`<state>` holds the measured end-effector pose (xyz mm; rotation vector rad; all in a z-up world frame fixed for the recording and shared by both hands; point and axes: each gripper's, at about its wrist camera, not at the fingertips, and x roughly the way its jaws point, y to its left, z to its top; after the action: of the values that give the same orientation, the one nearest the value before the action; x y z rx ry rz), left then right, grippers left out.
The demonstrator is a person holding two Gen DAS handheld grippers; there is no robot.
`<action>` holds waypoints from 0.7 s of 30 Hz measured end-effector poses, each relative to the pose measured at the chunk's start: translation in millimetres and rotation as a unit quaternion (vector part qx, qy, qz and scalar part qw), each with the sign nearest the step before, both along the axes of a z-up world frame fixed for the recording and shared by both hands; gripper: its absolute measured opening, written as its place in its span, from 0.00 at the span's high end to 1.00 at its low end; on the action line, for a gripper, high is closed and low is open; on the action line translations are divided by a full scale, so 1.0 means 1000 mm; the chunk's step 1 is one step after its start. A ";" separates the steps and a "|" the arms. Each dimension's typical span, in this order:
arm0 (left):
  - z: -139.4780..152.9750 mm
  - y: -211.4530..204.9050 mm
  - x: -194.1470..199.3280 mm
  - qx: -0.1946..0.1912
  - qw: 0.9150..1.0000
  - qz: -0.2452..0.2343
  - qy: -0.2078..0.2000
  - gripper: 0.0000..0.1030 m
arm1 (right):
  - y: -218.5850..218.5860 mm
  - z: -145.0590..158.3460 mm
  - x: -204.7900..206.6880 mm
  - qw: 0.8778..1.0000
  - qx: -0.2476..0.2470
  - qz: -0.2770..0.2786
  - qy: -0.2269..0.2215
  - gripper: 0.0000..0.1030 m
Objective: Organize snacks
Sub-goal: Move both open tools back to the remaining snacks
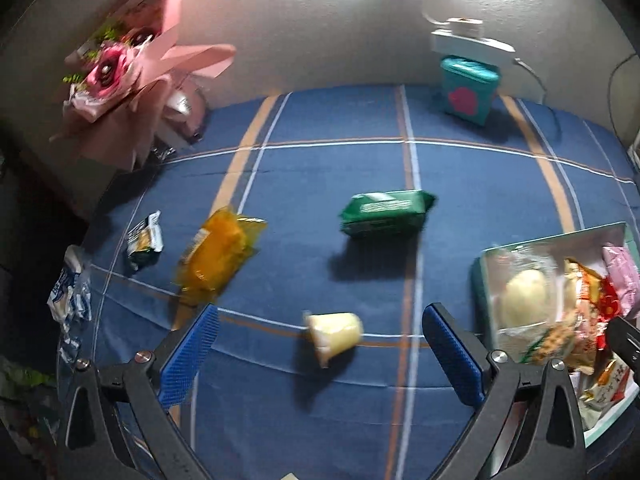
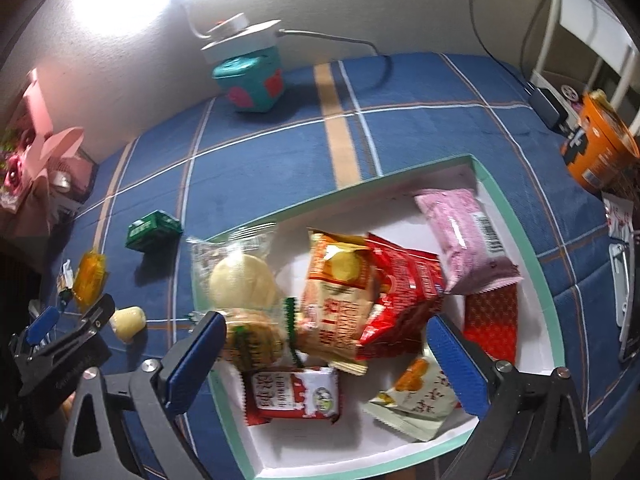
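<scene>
Pink bouquet point(image 1: 120, 76) leans at the wall. Teal tin point(image 1: 469, 90) under white lamp base point(image 1: 466, 38). Orange tub point(image 2: 598, 148) stands beside the blue checked cloth point(image 1: 320, 160).

left gripper point(image 1: 320, 356): black angular arms, ribbed blue pads (silver screws at pivots)
right gripper point(image 2: 326, 362): same black frame, blue pads

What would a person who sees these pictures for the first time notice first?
The eye goes first to the shallow box with a mint-green rim, heaped with bright snack packets, on the blue plaid cloth below the open right gripper. Next come the loose snacks left of it: a green packet, an orange packet and a pale yellow cup on its side between the open left gripper's fingers.
</scene>
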<state>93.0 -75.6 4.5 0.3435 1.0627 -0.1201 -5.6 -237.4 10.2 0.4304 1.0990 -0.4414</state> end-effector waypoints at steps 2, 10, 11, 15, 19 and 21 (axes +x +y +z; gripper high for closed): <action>-0.001 0.008 0.002 0.005 1.000 0.005 0.001 0.01 | 0.010 0.002 0.007 1.000 -0.002 0.012 0.000 0.00; 0.003 0.052 0.014 0.023 0.998 0.054 -0.009 0.01 | 0.042 0.003 0.028 0.999 0.012 0.047 -0.018 0.00; 0.004 0.055 0.015 0.023 0.998 0.056 -0.010 0.01 | 0.047 0.003 0.031 0.998 0.011 0.051 -0.019 0.00; 0.004 0.076 0.020 0.020 0.997 0.077 -0.007 0.01 | 0.068 0.001 0.042 0.997 0.017 0.076 -0.025 0.00; -0.002 0.096 0.023 0.021 0.994 0.104 0.000 0.01 | 0.089 -0.003 0.054 0.994 0.018 0.103 -0.027 0.00; -0.003 0.102 0.024 0.022 0.993 0.114 0.001 0.01 | 0.100 -0.007 0.061 0.993 0.018 0.115 -0.023 0.00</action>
<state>117.1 26.7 1.3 0.2593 1.1010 0.1081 55.4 -137.6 3.2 0.3397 1.0986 -0.2073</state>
